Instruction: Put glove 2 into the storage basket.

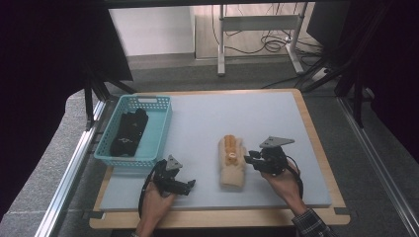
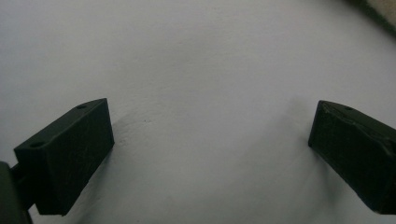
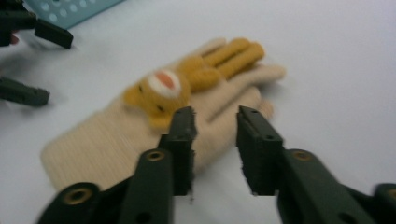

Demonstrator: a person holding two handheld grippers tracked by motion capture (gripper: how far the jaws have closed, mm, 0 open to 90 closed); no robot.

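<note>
A beige knitted glove (image 1: 232, 165) with an orange animal patch lies flat in the middle of the pale mat (image 1: 257, 113). My right gripper (image 1: 250, 159) sits at the glove's right edge. In the right gripper view its jaws (image 3: 215, 116) stand a little apart over the edge of the glove (image 3: 93, 140), with a gap between the pads and no grip on it. My left gripper (image 1: 190, 184) rests low on the mat to the left of the glove, and its jaws (image 2: 210, 121) are wide open over bare mat. The left gripper (image 3: 39, 63) also appears beyond the glove.
A teal plastic basket (image 1: 148, 99) stands at the mat's left side with dark folded items (image 1: 129, 132) inside; its corner (image 3: 70, 9) shows behind the glove. The wooden table edge (image 1: 316, 148) frames the mat. Cables and desk legs are on the floor beyond.
</note>
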